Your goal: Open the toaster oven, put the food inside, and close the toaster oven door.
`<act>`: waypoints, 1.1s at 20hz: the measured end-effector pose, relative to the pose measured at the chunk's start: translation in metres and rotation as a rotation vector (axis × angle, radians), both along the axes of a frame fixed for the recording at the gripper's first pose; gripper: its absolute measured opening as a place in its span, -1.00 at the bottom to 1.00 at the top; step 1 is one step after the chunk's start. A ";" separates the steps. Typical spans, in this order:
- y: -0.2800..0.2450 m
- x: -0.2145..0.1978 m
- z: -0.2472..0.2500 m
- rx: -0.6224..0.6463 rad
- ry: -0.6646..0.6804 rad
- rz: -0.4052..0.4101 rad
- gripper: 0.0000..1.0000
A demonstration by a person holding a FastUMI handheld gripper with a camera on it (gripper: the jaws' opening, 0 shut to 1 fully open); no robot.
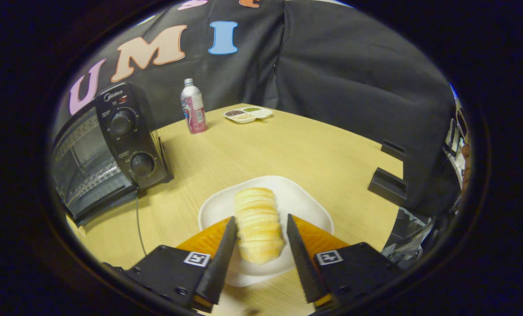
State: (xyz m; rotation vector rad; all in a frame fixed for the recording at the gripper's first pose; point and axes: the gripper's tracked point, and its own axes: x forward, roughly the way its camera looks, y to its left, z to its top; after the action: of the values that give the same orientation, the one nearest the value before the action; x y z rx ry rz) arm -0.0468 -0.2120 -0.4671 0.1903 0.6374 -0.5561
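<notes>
Tongs [258, 224] are straddling the ridged bread roll [257, 224] on the white plate [307, 202] near the desk's [296, 149] front edge, fingers open either side, not visibly pressing, while the toaster oven [107, 149] is sitting at the left edge.

Gripper [259, 226]: two black wedge-shaped fingers [221, 259] with serrated inner edges, tapering to narrow tips. Each finger rises from a black block body — one square black-and-white marker tag per block, small screws visible on the left block. Orange panels sit behind both fingers; yellow-orange trim shows at the finger bases.
</notes>
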 end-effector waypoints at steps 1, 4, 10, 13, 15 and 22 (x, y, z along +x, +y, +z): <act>0.000 -0.001 -0.001 -0.005 -0.001 0.000 0.51; 0.001 0.000 0.000 -0.002 -0.012 0.009 0.23; 0.001 -0.002 0.000 0.009 -0.020 0.012 0.00; 0.003 -0.005 0.000 0.012 -0.007 0.018 -0.03; 0.006 -0.006 0.001 -0.001 0.012 0.041 -0.09; 0.020 -0.006 0.025 -0.011 -0.023 0.058 -0.18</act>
State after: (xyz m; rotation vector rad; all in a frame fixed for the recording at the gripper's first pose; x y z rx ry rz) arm -0.0529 -0.1921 -0.4419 0.1676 0.6155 -0.5007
